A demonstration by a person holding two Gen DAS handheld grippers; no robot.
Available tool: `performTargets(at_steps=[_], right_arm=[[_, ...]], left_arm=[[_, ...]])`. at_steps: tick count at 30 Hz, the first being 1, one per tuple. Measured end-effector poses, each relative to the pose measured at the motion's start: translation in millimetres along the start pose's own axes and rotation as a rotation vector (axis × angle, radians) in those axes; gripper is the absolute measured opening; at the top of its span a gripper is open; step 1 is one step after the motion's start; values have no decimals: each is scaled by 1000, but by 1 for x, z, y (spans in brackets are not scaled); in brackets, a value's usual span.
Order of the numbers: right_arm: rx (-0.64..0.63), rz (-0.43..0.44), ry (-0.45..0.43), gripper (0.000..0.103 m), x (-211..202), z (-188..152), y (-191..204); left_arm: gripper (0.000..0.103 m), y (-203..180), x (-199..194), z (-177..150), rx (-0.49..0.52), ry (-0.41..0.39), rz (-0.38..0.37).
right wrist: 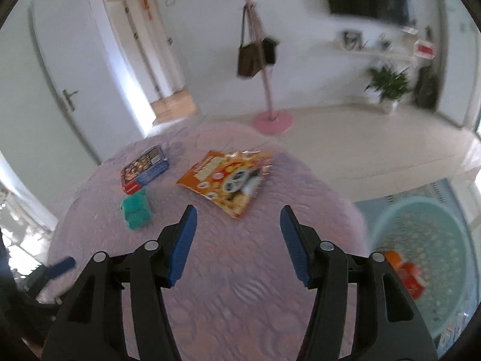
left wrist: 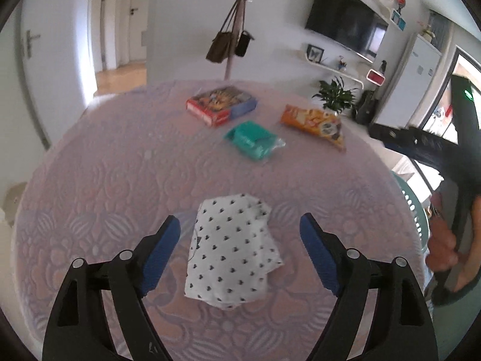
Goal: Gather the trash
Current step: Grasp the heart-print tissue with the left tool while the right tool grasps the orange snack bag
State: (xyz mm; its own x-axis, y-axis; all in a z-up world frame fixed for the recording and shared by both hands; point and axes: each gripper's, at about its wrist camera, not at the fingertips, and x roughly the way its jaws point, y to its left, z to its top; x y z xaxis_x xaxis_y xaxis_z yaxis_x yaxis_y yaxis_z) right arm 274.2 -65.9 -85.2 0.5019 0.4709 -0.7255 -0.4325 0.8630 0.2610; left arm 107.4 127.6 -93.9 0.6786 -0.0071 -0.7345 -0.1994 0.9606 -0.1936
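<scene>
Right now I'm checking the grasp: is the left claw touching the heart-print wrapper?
Apart. The left wrist view shows the left claw open, its fingers either side of the heart-print wrapper with cloth visible between.

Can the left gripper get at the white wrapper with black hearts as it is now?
Probably yes: the left gripper is open, its jaws on either side of the white wrapper, with nothing between them.
</scene>
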Motion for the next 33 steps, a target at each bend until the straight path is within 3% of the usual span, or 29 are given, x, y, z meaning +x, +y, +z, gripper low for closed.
performTargets(at_steps=[4,10,17,20,23,27,33], right_arm=[[13,-14,41,58,35,13,7],[-98,-40,30,58,53,14,36],[-216,-181,86,58,86,15,53],[-233,-214,80,58,91,16,56],[-212,-216,62,44,89,17,51],[-125,-186,27,11,82,21,34],[-48,-159,-53,3,61,23,17]], left_arm=[[80,5,13,-2,-4,20,20],[76,5,23,-4,13,16,44],[55,-6,23,-8,65,3,104],[53,-9,23,-9,81,3,108],[51,-7,23,-9,78,2,101],[45,-5,23,-9,68,-2,102],[17,-2,20,-9,47,-10,86]])
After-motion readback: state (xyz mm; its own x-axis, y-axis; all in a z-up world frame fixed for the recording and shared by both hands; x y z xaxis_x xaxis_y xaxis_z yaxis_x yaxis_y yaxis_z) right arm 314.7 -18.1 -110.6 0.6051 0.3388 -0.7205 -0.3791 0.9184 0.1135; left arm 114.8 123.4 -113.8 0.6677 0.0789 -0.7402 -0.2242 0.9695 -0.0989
